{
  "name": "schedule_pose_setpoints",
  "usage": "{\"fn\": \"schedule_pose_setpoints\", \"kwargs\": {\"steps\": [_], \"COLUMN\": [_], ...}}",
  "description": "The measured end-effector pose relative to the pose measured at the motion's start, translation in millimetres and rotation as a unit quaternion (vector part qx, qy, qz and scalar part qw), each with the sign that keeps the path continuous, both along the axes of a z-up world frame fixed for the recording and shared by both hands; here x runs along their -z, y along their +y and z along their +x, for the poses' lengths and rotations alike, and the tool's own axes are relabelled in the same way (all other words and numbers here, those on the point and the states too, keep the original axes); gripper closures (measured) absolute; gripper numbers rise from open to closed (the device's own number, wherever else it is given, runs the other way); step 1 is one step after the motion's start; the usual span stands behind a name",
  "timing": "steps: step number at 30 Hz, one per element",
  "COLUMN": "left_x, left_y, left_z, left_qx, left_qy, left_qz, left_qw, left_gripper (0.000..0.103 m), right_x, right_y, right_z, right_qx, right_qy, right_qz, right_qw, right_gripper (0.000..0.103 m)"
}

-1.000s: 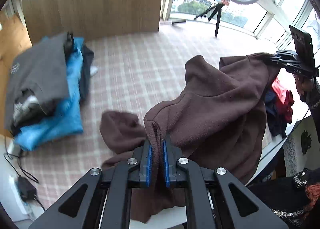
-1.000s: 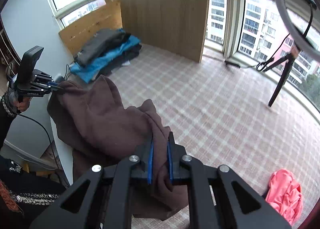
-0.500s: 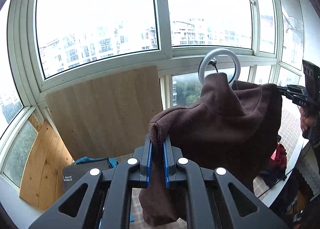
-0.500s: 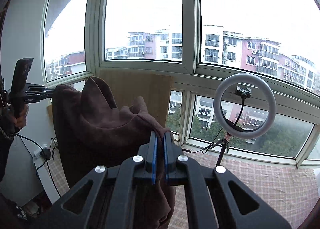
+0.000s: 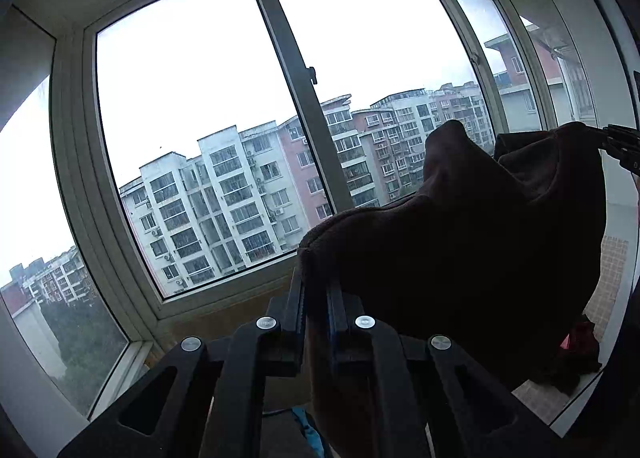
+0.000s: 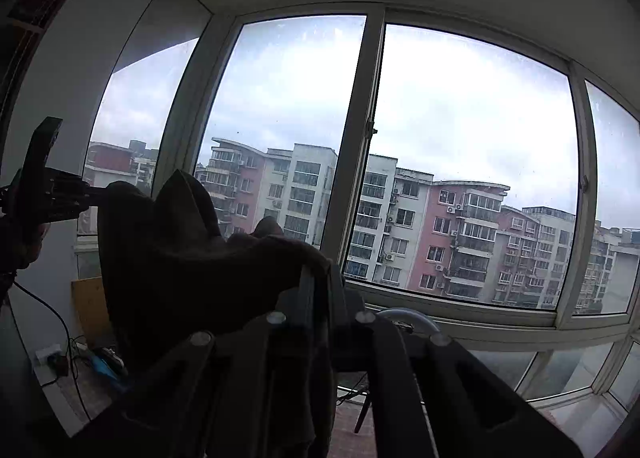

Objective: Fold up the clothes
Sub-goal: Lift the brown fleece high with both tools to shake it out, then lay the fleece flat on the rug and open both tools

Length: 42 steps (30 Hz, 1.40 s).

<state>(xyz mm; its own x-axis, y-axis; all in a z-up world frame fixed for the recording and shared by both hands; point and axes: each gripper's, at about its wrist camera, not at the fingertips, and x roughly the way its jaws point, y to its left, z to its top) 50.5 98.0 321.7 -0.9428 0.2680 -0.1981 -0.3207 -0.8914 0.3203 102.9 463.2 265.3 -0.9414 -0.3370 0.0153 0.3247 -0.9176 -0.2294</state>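
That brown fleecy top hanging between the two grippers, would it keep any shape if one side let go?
Probably not. The brown fleece top sags in a curve between the left gripper and right gripper, so it looks floppy. Its thick pile suggests it is soft and a bit bulky, though likely light. Pinched only at the edges, it would probably swing down from the remaining grip.

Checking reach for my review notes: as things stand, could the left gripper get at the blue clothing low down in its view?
Probably not. The left gripper is shut on the brown garment, held up at window level with the right gripper. The blue clothing lies far below, behind hanging fabric.
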Motion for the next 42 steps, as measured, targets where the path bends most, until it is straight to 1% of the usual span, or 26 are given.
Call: {"fn": "schedule_pose_setpoints", "kwargs": {"steps": [4,8,10,12,15,17,19,22,23,24,25,26,27,28,30,31,32,33,34,36,37,38,39,41,42], "left_x": [-7,1,10,23,55,85,120,189,212,245,278,311,344,368,416,429,436,439,439,438,436,434,430,424,420], "left_y": [-1,-4,-1,3,13,24,36,57,64,71,79,86,93,92,90,85,77,67,55,33,23,13,5,-11,-20], "left_z": [15,6,-6,-27,-74,-113,-156,-228,-251,-273,-295,-317,-338,-346,-361,-357,-349,-337,-323,-291,-274,-256,-238,-202,-187], "left_qx": [0.003,0.006,0.004,0.001,-0.001,-0.003,-0.007,-0.023,-0.029,-0.042,-0.056,-0.069,-0.082,-0.089,-0.103,-0.103,-0.101,-0.100,-0.095,-0.087,-0.084,-0.082,-0.084,-0.087,-0.089], "left_qy": [0.018,0.003,-0.013,-0.037,-0.085,-0.124,-0.165,-0.227,-0.248,-0.274,-0.300,-0.326,-0.351,-0.368,-0.401,-0.408,-0.411,-0.413,-0.420,-0.432,-0.437,-0.442,-0.445,-0.451,-0.456], "left_qz": [-0.011,-0.014,-0.019,-0.026,-0.034,-0.041,-0.047,-0.067,-0.073,-0.080,-0.086,-0.093,-0.099,-0.106,-0.119,-0.122,-0.121,-0.115,-0.107,-0.091,-0.084,-0.077,-0.068,-0.050,-0.038], "left_qw": [0.9998,0.9999,0.9997,0.9990,0.9958,0.9915,0.9851,0.9714,0.9657,0.9575,0.9484,0.9384,0.9277,0.9196,0.9026,0.8987,0.8978,0.8977,0.8961,0.8930,0.8916,0.8901,0.8890,0.8867,0.8847], "left_gripper": [0.095,0.095,0.095,0.095,0.095,0.095,0.095,0.095,0.094,0.090,0.088,0.087,0.087,0.087,0.087,0.087,0.087,0.087,0.087,0.087,0.086,0.082,0.081,0.081,0.081], "right_x": [-4,5,16,30,61,87,118,177,204,234,264,295,325,351,389,404,415,424,432,448,452,456,458,455,451], "right_y": [-3,-7,-8,-8,-9,-9,-9,-12,-15,-19,-22,-26,-27,-22,-7,3,17,31,46,78,95,110,124,150,162], "right_z": [19,7,-9,-31,-80,-122,-168,-250,-280,-311,-341,-372,-395,-401,-397,-392,-384,-373,-358,-330,-317,-302,-286,-255,-244], "right_qx": [0.008,0.018,0.021,0.025,0.030,0.036,0.047,0.068,0.076,0.083,0.089,0.096,0.097,0.090,0.070,0.063,0.059,0.061,0.071,0.090,0.095,0.099,0.102,0.110,0.115], "right_qy": [0.016,0.009,-0.008,-0.031,-0.079,-0.118,-0.155,-0.210,-0.238,-0.273,-0.308,-0.342,-0.380,-0.412,-0.453,-0.470,-0.485,-0.495,-0.500,-0.512,-0.519,-0.528,-0.535,-0.539,-0.535], "right_qz": [0.008,0.019,0.021,0.024,0.028,0.030,0.035,0.044,0.049,0.059,0.069,0.079,0.082,0.073,0.045,0.034,0.027,0.024,0.025,0.024,0.017,0.007,-0.005,-0.031,-0.042], "right_qw": [1.000,1.000,1.000,0.999,0.996,0.992,0.986,0.974,0.967,0.957,0.945,0.931,0.916,0.904,0.888,0.880,0.872,0.867,0.863,0.854,0.849,0.843,0.839,0.835,0.836], "right_gripper": [0.098,0.098,0.098,0.098,0.098,0.098,0.098,0.098,0.098,0.096,0.090,0.089,0.089,0.089,0.089,0.086,0.082,0.072,0.068,0.068,0.068,0.068,0.068,0.068,0.068]}}
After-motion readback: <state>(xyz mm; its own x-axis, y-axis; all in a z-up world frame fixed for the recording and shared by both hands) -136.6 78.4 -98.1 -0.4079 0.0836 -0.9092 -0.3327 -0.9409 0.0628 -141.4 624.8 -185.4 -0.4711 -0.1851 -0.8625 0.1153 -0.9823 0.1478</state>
